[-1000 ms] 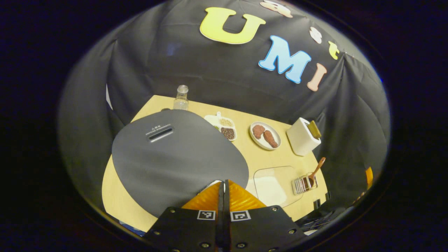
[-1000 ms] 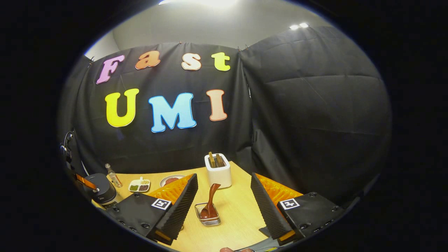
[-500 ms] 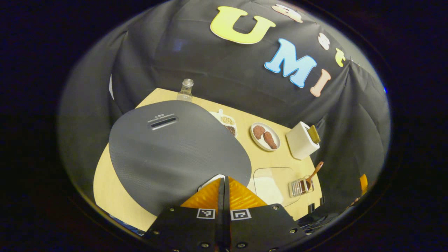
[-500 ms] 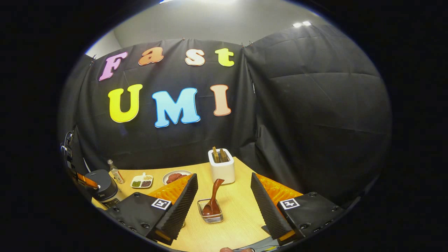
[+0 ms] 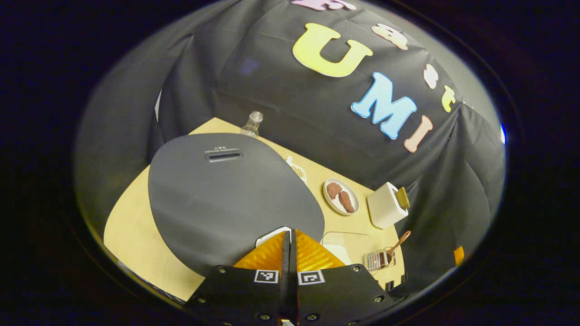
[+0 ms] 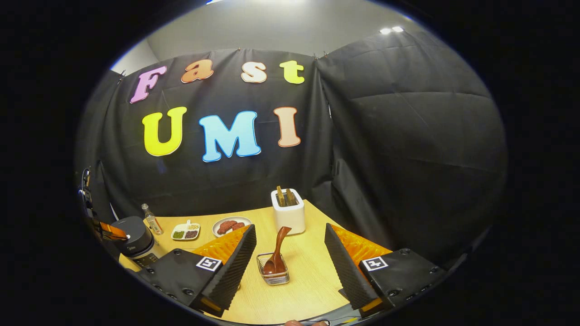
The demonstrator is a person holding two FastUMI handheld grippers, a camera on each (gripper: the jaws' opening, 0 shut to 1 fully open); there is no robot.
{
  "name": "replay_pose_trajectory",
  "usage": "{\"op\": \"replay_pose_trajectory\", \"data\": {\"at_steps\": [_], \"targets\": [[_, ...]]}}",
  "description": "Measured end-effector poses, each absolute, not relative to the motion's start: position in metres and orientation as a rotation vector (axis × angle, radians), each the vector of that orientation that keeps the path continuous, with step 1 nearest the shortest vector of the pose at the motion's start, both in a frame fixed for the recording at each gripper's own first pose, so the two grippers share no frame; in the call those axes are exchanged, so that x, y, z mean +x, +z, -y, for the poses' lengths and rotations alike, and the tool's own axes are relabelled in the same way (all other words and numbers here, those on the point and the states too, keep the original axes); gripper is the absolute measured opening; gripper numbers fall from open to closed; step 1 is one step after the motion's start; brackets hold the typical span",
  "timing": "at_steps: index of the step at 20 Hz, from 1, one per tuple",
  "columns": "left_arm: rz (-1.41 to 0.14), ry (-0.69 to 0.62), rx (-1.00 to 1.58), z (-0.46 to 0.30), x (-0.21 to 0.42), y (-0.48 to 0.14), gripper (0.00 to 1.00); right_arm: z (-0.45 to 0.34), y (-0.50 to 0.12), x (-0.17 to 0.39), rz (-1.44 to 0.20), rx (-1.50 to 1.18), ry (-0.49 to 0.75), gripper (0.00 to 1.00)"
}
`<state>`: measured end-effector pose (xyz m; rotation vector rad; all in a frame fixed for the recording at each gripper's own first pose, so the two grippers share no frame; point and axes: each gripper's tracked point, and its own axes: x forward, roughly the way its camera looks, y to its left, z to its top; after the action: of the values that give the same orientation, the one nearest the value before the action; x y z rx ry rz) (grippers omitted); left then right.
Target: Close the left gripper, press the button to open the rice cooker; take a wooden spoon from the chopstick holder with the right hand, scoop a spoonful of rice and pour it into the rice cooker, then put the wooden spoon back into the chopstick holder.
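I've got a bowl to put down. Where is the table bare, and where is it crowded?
Bare wood lies to the right of the chopstick holder, in front of the toaster toward the table's right edge. Another bare strip runs left of the rice cooker. It is crowded along the back: bottle, divided dish and plate stand close together.

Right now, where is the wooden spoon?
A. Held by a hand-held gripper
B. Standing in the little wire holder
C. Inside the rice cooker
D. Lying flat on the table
B: in the right gripper view the wooden spoon stands bowl-down in the wire chopstick holder, its handle leaning up, with the right hand-held gripper open on either side and not touching it.
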<state>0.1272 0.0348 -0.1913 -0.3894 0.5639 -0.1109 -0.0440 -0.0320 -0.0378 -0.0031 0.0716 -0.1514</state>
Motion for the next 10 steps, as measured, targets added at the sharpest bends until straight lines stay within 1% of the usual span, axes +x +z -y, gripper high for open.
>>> {"op": "replay_pose_trajectory", "data": {"at_steps": [1,2,4,5,7,10], "targets": [[-0.506,-0.103,-0.353,-0.036,0.124,-0.176,0.01,0.033,-0.037,-0.043,-0.072,-0.001,-0.153,0.96],[-0.443,-0.085,-0.313,-0.039,0.124,-0.156,0.04,0.033,-0.037,-0.043,-0.074,0.001,-0.152,0.96],[-0.297,-0.037,-0.233,-0.052,0.126,-0.103,0.0,0.032,-0.035,-0.041,-0.072,0.0,-0.146,0.96],[-0.216,-0.01,-0.193,-0.058,0.126,-0.076,0.01,0.031,-0.033,-0.039,-0.071,-0.006,-0.143,0.94],[-0.085,0.01,-0.131,-0.06,0.109,-0.031,0.0,0.029,-0.029,-0.033,-0.064,-0.013,-0.132,0.94],[0.023,0.006,-0.069,-0.054,0.078,0.01,0.01,0.026,-0.024,-0.021,-0.066,-0.019,-0.115,0.94]]}}
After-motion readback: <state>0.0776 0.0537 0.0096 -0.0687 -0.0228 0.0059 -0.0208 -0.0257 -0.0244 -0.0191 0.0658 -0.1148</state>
